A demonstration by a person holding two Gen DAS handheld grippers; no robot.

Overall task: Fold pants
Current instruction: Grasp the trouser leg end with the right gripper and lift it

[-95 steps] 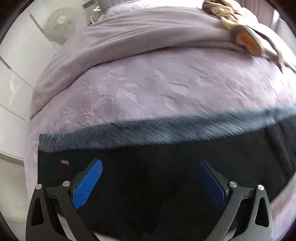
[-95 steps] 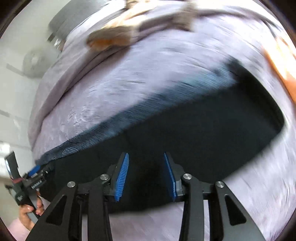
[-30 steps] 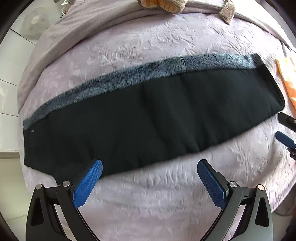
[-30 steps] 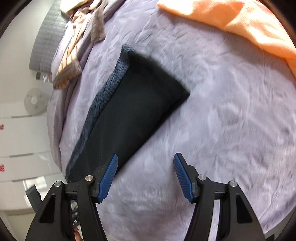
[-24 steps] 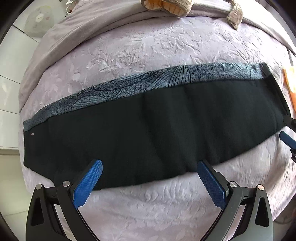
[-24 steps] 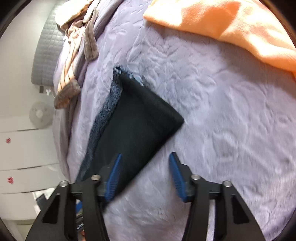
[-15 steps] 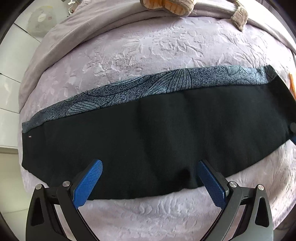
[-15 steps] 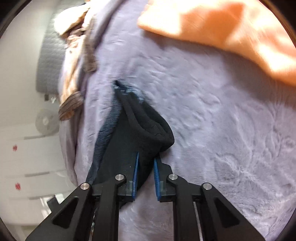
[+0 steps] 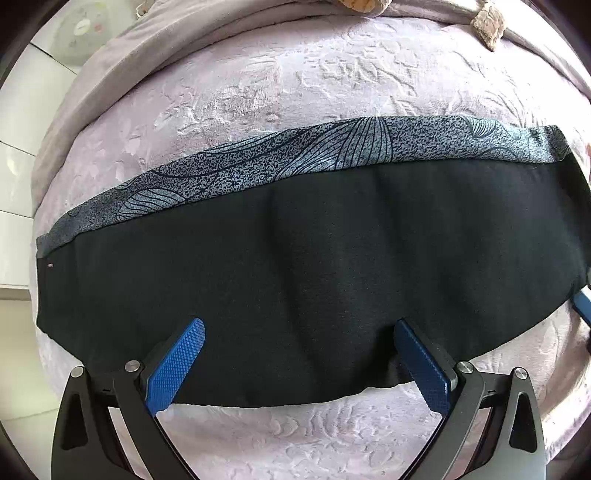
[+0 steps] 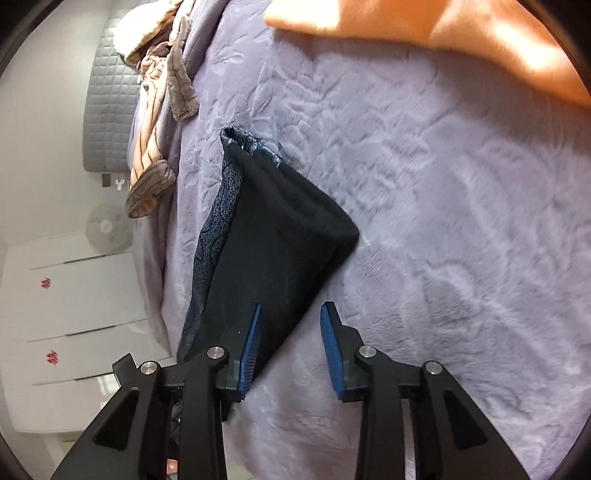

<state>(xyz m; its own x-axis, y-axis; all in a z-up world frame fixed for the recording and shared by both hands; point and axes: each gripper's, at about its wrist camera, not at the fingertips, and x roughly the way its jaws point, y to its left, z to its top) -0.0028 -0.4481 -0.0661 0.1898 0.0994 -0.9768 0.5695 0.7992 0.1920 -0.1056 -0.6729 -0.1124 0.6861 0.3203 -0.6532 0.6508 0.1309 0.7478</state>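
Right wrist view, pants (image 10: 273, 251) edge between parted fingers (image 10: 252, 339), unpinched

The long black pants with a grey patterned side band (image 9: 314, 258) are laid flat across the embossed lilac bedspread (image 9: 295, 92), band on the far side. A striped brown-and-cream garment (image 10: 155, 110) is heaped behind them near the headboard, and an orange fleece blanket (image 10: 461, 33) is spread beyond the pants' end.

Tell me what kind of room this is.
Most likely a bedroom: the black pants lie on a bed's lilac embossed bedspread, a grey quilted headboard stands at one end, with white cabinet doors alongside.
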